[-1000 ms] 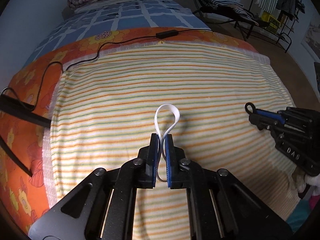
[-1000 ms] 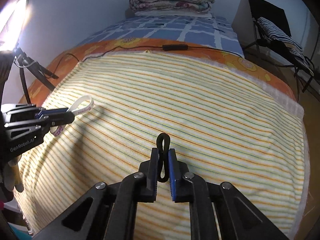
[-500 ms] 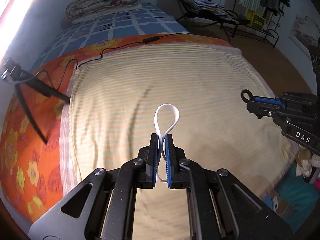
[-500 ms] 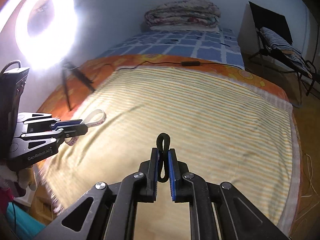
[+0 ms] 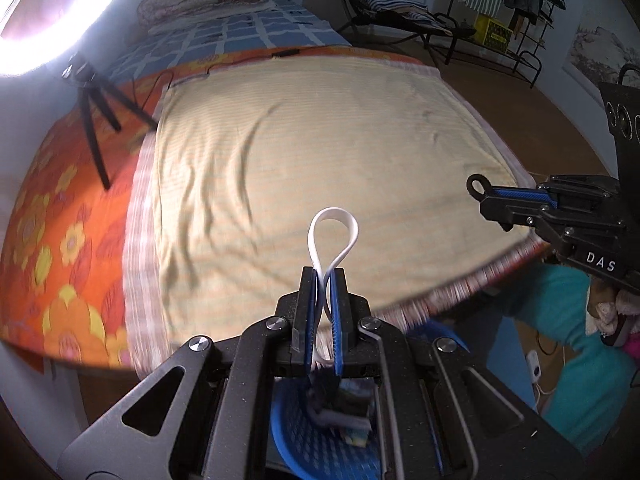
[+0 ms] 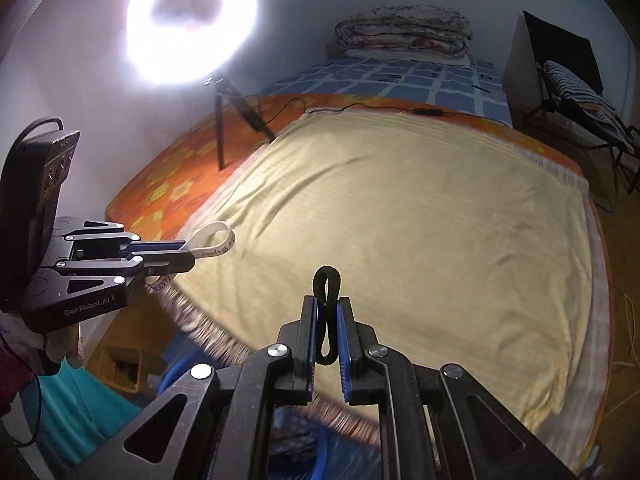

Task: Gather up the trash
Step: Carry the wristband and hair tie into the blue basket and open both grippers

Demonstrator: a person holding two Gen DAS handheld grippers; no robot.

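Both grippers, left [image 5: 323, 308] and right [image 6: 328, 338], pinch bands, white rubber loop [image 5: 333, 236] and black loop [image 6: 327, 285]; blue mesh basket [image 5: 308, 440] below awaits both drops.

"DAS" on right gripper [image 5: 476, 185]; "GenRobot.AI", seemingly, left gripper [image 6: 188, 249].

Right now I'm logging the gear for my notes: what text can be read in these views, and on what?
"DAS": black body of the right tool.
"GenRobot.AI": black body of the left tool.
White looped wristband: purple lettering, too blurred to read reliably.
Yellow crate: print too small.
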